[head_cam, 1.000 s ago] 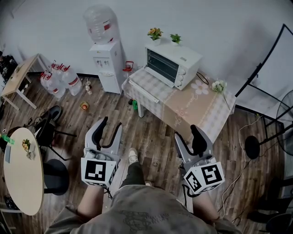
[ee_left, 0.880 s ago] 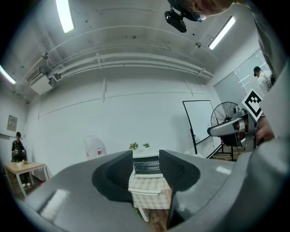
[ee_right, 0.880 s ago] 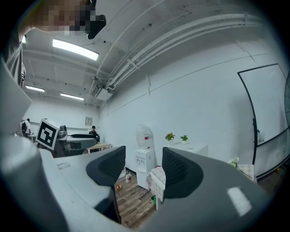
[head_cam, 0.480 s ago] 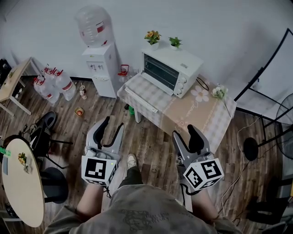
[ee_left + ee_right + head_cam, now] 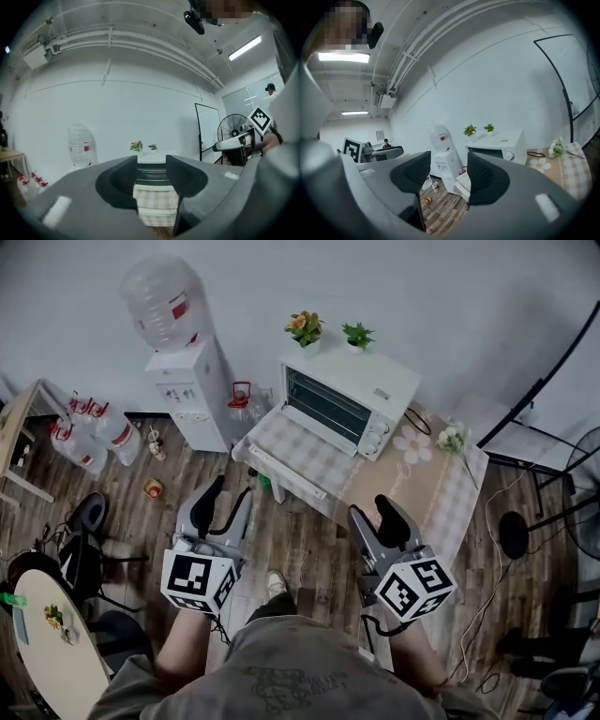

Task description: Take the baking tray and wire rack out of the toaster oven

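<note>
Standing shut, toaster oven on table, 2 plants atop

Left claw jaws apart, empty; toaster oven on checked tablecloth beyond gap.

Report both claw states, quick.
Left claw: open, nothing between its jaws.
Right claw: open, nothing between its jaws.

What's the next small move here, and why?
Probably step closer to the table, so the oven comes within reach. The left gripper and right gripper are both open and empty, short of the table, and the oven's door looks shut.
</note>
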